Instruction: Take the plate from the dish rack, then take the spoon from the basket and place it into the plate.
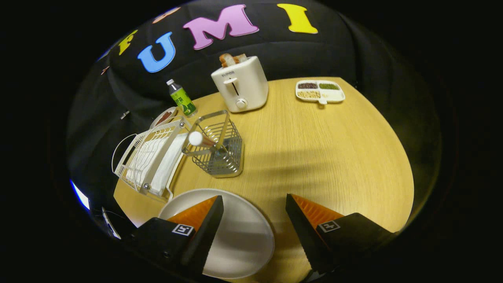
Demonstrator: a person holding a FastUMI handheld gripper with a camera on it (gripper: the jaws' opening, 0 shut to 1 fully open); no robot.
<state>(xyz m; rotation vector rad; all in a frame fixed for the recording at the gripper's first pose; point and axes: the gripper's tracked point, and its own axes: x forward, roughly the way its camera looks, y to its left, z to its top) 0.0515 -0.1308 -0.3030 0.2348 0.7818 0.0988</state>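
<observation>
Gripper (254, 204) fingers spread empty over the plate (239, 239); beyond, the toaster (240, 84) seemingly reads "SUPOR".

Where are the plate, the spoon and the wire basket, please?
plate (239, 236), gripper view, on its bare centre.
spoon (195, 138), gripper view, on its rounded end.
wire basket (228, 157), gripper view, on its side wall.

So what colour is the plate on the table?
White, plain; the plate shows best in the gripper view, beneath the open hand-held gripper.
</observation>
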